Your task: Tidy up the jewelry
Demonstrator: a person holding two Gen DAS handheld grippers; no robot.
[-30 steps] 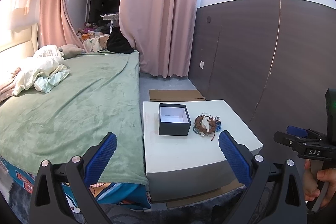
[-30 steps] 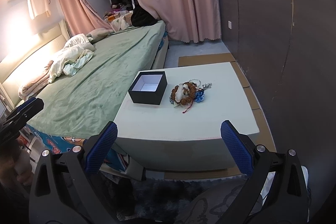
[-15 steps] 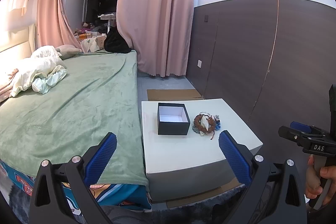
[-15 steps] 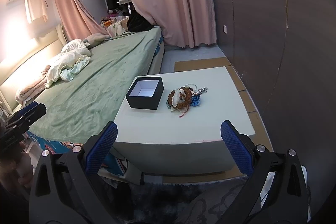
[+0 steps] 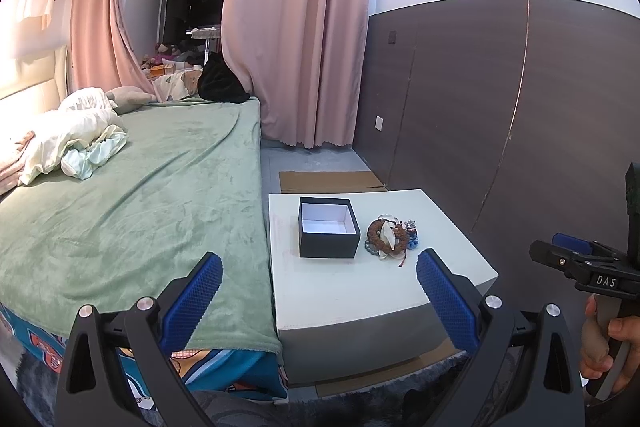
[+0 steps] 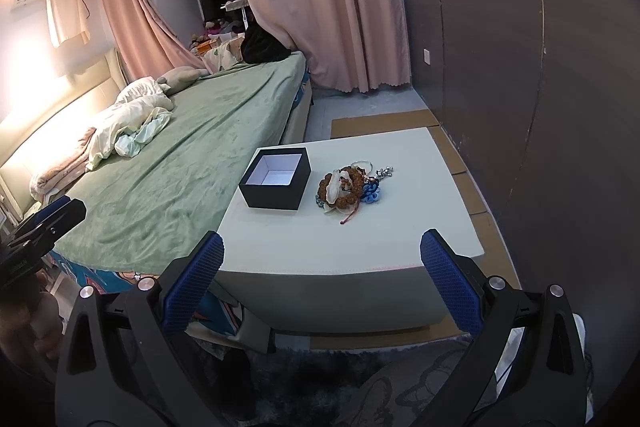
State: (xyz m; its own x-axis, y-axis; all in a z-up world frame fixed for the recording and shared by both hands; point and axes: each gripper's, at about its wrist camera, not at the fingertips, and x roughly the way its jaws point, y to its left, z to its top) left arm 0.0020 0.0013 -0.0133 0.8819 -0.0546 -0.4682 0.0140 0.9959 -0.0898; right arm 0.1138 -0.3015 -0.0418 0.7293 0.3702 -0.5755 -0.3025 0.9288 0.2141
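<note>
An open black box [image 5: 328,233] with a white inside stands on a low white table [image 5: 360,287]; it also shows in the right wrist view [image 6: 277,178]. Right of it lies a pile of jewelry [image 5: 390,238]: a brown bead bracelet, a white piece, blue and silver bits, also seen in the right wrist view [image 6: 349,187]. My left gripper [image 5: 319,303] is open and empty, short of the table's front edge. My right gripper [image 6: 320,281] is open and empty, also short of the front edge.
A bed with a green blanket [image 5: 140,195] runs along the table's left side, with crumpled bedding [image 5: 76,143] on it. A dark panelled wall [image 5: 500,115] stands to the right. Cardboard sheets [image 5: 332,181] lie on the floor beyond the table. Pink curtains [image 5: 296,27] hang at the back.
Both grippers have shifted slightly, with the table and box a little nearer in the right wrist view. Both stay open and empty. The box and jewelry have not moved.
</note>
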